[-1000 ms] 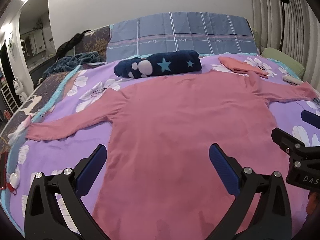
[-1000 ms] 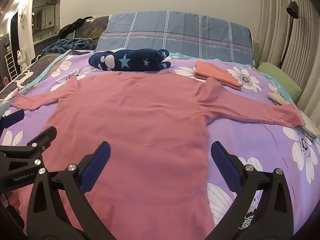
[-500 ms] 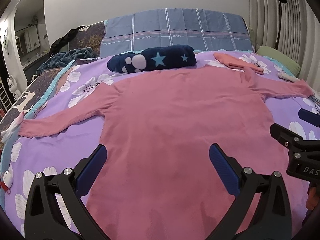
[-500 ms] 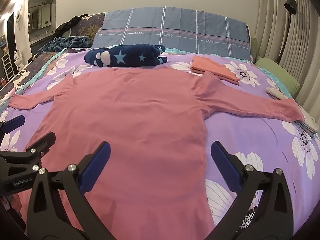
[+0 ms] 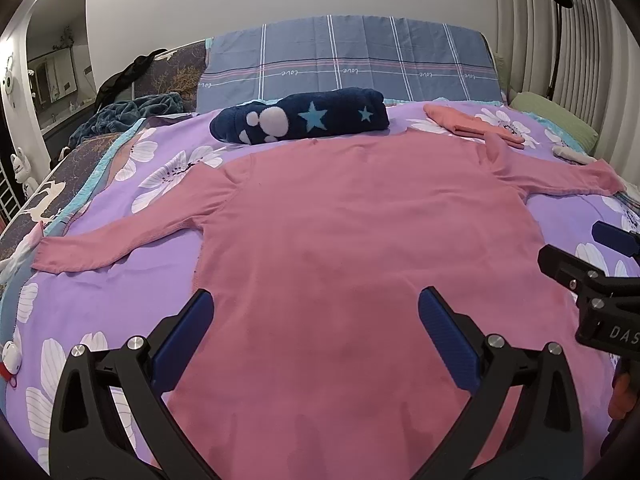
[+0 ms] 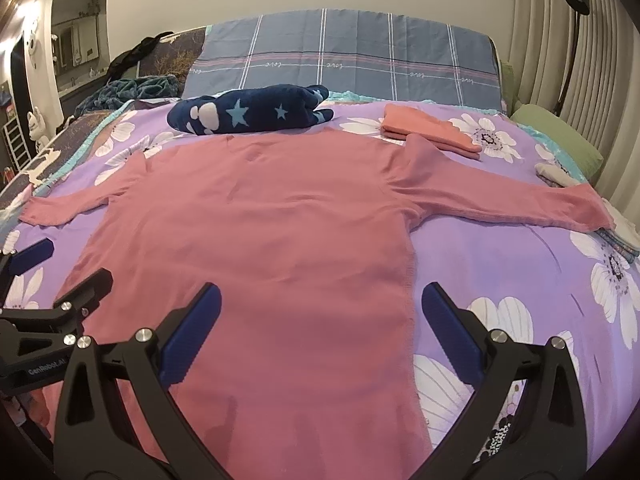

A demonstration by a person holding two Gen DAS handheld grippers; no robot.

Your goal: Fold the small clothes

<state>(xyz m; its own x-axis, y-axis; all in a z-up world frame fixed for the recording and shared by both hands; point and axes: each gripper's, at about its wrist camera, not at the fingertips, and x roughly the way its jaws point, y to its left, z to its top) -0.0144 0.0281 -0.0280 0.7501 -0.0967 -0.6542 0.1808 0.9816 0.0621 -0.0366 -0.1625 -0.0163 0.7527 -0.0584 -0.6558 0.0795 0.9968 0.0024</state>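
A pink long-sleeved top [image 5: 360, 232] lies flat on the purple flowered bed cover [image 5: 112, 292], both sleeves spread out sideways; it also shows in the right wrist view [image 6: 272, 232]. My left gripper [image 5: 316, 320] is open and empty above the top's lower left part. My right gripper [image 6: 320, 316] is open and empty above the top's lower right edge. Each gripper shows at the edge of the other's view.
A rolled dark blue star blanket [image 5: 300, 120] lies beyond the collar. A folded salmon garment [image 6: 428, 130] lies at the back right. A blue plaid pillow [image 5: 352, 64] stands against the wall. A green pillow [image 6: 556, 136] and small folded cloths [image 6: 556, 174] lie at the right edge.
Both grippers have risen and drawn back a little, so more of the top and bed shows. Both stay open and the top has not moved.
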